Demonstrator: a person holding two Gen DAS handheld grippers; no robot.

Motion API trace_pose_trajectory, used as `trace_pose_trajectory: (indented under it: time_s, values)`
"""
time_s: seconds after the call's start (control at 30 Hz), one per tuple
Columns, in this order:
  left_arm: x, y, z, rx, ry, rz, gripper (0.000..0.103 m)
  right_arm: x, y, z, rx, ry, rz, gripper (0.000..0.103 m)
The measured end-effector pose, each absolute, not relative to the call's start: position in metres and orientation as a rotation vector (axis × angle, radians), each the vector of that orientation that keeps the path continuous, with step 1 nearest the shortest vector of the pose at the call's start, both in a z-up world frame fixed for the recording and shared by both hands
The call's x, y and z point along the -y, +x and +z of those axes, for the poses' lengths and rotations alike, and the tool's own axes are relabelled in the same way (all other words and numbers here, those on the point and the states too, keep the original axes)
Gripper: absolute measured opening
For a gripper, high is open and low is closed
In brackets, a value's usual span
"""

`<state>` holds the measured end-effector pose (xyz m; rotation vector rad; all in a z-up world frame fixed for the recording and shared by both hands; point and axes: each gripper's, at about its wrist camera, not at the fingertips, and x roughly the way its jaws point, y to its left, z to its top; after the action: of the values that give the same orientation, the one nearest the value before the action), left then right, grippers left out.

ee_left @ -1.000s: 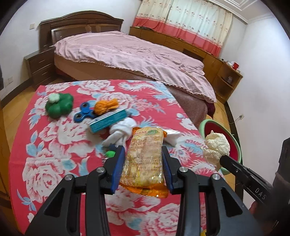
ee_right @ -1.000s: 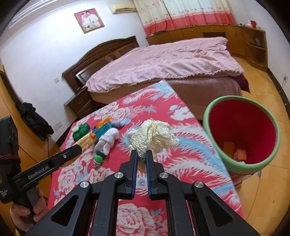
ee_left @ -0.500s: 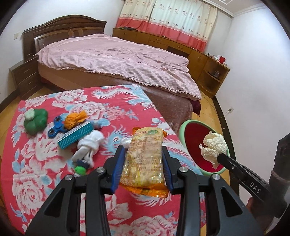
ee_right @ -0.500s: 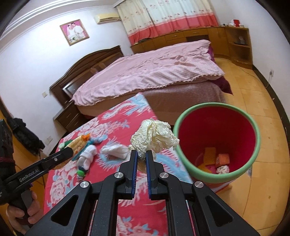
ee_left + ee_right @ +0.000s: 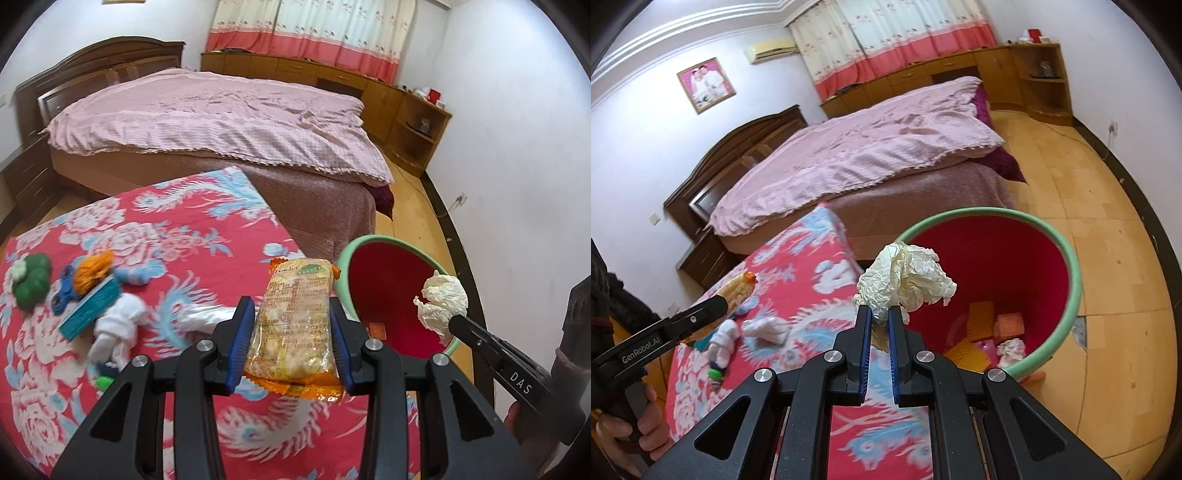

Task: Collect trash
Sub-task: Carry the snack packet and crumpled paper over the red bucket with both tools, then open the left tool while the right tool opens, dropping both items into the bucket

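My left gripper point(image 5: 291, 306) is shut on an orange snack packet point(image 5: 295, 325) and holds it above the table's right edge, beside the bin. My right gripper point(image 5: 878, 312) is shut on a crumpled white paper ball point(image 5: 905, 280), held over the near rim of the bin point(image 5: 1067, 258). The bin is green outside and red inside, with some trash at its bottom. In the left wrist view the bin point(image 5: 369, 245) stands on the floor right of the table, with the paper ball point(image 5: 441, 299) over it.
The table has a red floral cloth point(image 5: 147, 236). On its left lie a green toy point(image 5: 31, 275), a blue spinner point(image 5: 64, 284), an orange ball point(image 5: 92, 269), a teal box point(image 5: 90, 306) and white socks point(image 5: 118, 328). A bed point(image 5: 221, 125) stands behind.
Both grippers have swung right, from over the table toward the bin, each still holding its item. The paper ball now hangs over the bin's opening.
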<state>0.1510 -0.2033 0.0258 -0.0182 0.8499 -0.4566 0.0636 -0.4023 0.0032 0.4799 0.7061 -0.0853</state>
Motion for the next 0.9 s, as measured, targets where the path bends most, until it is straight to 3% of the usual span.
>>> trace_pose_trajectory:
  time_s: [0.5,0.9]
  values:
    - [0.295,0.174,-0.01,-0.92,0.089,-0.577,0.04,0.458,0.066,-0.032,-0.74,0.557,-0.188,0.01]
    - [0.32,0.182,-0.029,-0.974,0.097,-0.625,0.041,0.475,0.077,-0.049,-0.768,0.592,-0.209,0.012]
